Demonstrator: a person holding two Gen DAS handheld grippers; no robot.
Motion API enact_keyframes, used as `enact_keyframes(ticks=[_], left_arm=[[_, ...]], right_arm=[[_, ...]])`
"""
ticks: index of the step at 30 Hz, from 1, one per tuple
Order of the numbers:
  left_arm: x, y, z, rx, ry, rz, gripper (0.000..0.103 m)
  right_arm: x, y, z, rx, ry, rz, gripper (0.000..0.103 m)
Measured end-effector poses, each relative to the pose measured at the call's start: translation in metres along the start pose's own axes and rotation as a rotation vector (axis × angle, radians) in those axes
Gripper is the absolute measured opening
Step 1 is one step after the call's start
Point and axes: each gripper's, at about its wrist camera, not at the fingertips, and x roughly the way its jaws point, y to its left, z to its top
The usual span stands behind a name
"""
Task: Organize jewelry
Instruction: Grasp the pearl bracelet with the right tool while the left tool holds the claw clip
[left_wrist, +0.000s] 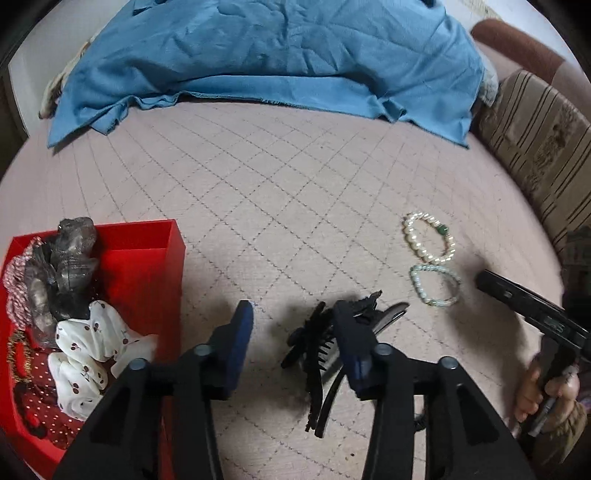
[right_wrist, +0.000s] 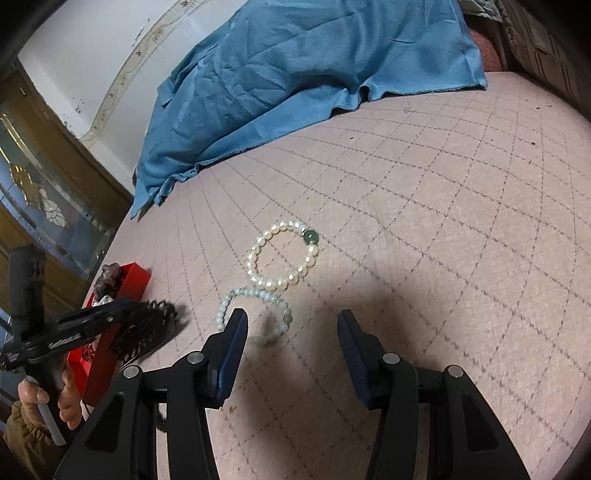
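— Red box (left_wrist: 147, 258) is my landmark, so I read everything off it. Inside it I see a grey scrunchie (left_wrist: 70, 258) at the far end and a white cherry-print scrunchie (left_wrist: 92, 343) nearer me. What comes next, going right?

— My left gripper (left_wrist: 295, 332), just right of the box. Its fingers stand wide apart and grip nothing. The black hair clips (left_wrist: 325, 354) lie on the pink quilted cover (left_wrist: 277, 203) around its right finger, which partly hides them.

— And the jewelry?

— Well right of the box: the pearl bracelet (right_wrist: 282, 254) with one green bead, and touching it on my side, the pale green bracelet (right_wrist: 258, 314). My right gripper (right_wrist: 291, 332) hovers over the pale one, fingers spread wide, empty, left finger covering part of its loop.

— How would you do the pick?

— I judge the pale bracelet is the step in hand. I'd lower until both pads straddle one strand of beads, not the whole loop, then close gently; round beads will likely roll away. I'd lift straight up so the pearl bracelet isn't dragged, then carry it left to the box.
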Motion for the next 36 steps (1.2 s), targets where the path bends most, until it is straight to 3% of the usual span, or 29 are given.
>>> enact_keyframes(ticks=[4, 7, 17, 19, 20, 21, 23, 24, 27, 36], left_arm=[[-0.008, 0.008, -0.003, -0.049, -0.027, -0.076, 0.058], [-0.012, 0.007, -0.008, -0.044, -0.031, -0.122, 0.061], [0.006, -0.019, -0.023, 0.094, 0.016, -0.116, 0.066], [0.009, -0.02, -0.024, 0.095, 0.024, -0.12, 0.058], [0.011, -0.019, -0.024, 0.09, 0.028, -0.123, 0.041], [0.014, -0.019, -0.024, 0.083, 0.039, -0.13, 0.033], [0.014, -0.018, -0.025, 0.074, 0.039, -0.107, 0.028], [0.013, -0.019, -0.026, 0.075, 0.035, -0.1, 0.028], [0.007, -0.023, -0.028, 0.081, 0.019, -0.068, 0.028], [-0.037, -0.02, -0.034, 0.058, -0.053, -0.067, 0.028]], right_arm=[[0.01, 0.006, 0.015, -0.013, 0.002, -0.025, 0.055], [0.022, 0.013, 0.027, -0.037, 0.014, -0.05, 0.055], [0.055, 0.033, 0.043, -0.136, 0.053, -0.172, 0.055], [0.057, 0.036, 0.042, -0.158, 0.05, -0.202, 0.052], [0.058, 0.036, 0.042, -0.166, 0.048, -0.222, 0.041], [0.059, 0.036, 0.042, -0.17, 0.046, -0.236, 0.029], [0.058, 0.032, 0.043, -0.152, 0.04, -0.224, 0.014], [0.057, 0.029, 0.043, -0.139, 0.036, -0.207, 0.011], [0.051, 0.027, 0.042, -0.117, 0.022, -0.182, 0.011], [0.015, 0.044, 0.039, -0.091, -0.04, -0.133, 0.011]])
